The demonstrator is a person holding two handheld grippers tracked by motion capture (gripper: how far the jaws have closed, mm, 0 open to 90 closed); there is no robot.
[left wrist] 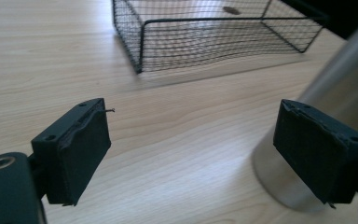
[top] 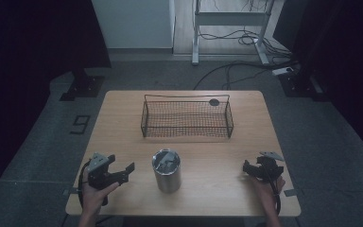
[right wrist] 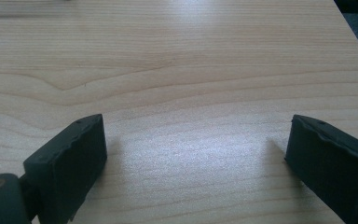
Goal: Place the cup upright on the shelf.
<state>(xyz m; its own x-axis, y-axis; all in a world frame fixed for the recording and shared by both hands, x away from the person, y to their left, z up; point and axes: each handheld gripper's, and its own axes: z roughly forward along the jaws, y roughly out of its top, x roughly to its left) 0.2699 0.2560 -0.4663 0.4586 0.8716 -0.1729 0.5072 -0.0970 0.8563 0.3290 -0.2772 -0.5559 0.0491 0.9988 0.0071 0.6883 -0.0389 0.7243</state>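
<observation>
A steel tumbler (top: 166, 170) with a lid stands upright at the front middle of the wooden table (top: 123, 123). My left gripper (top: 122, 163) is held open just left of it, with nothing between its jaws. In the left gripper view the left gripper (left wrist: 193, 126) points toward the basket, and the tumbler (left wrist: 345, 84) stands behind its right pad (left wrist: 317, 154). My right gripper (top: 246, 170) is open at the front right, low over the table and apart from the tumbler. In the right gripper view the right gripper (right wrist: 196, 135) has bare wood between its jaws.
A black wire basket (top: 187, 118) sits at the back middle of the table, also seen in the left gripper view as the basket (left wrist: 214, 37). A small dark disc (top: 214, 101) lies by its far right corner. Desk legs and cables (top: 246, 38) lie on the floor beyond.
</observation>
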